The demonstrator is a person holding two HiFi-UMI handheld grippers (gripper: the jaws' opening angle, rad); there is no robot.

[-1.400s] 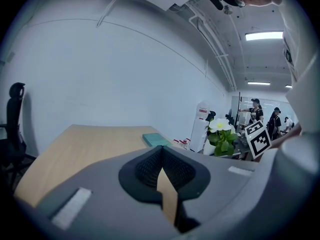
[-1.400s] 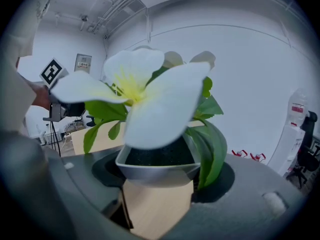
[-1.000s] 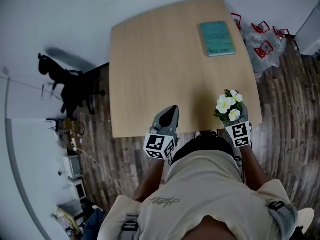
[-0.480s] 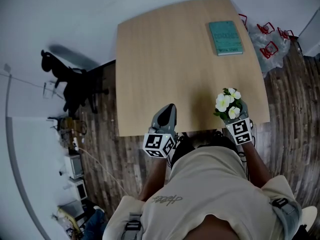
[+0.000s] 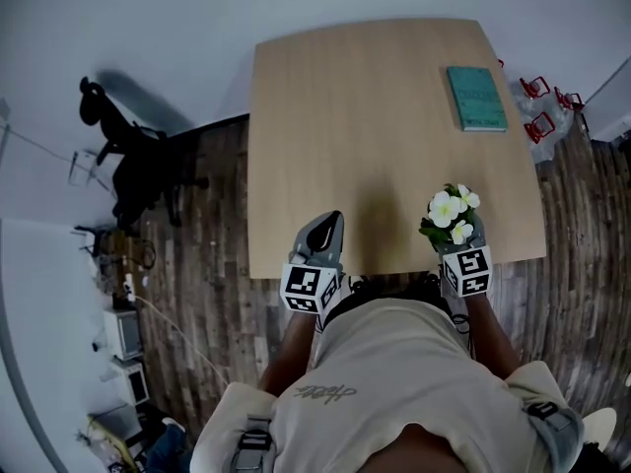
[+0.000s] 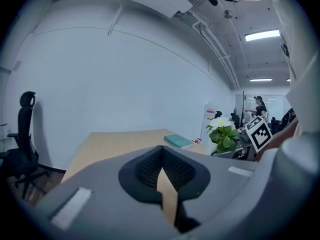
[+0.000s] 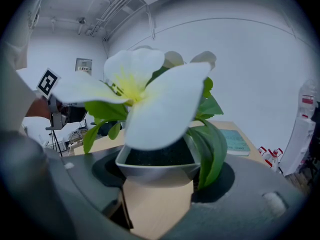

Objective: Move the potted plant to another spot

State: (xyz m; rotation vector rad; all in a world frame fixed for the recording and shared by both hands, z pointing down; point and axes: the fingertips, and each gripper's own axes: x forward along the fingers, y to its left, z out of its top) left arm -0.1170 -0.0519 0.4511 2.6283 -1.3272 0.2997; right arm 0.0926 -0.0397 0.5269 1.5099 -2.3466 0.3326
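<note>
While the right gripper (image 5: 455,236) pinches the potted plant (image 5: 449,211), the left gripper (image 5: 329,223), pressed together, points across the desk (image 5: 365,116).

Bright ceiling lamps (image 6: 262,34), fisheye-dark corners, close foreground seemingly soft

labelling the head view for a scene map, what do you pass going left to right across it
black office chair → left gripper → potted plant → red items on the floor. The teal book is left out; it lies straight beyond the plant.
</note>
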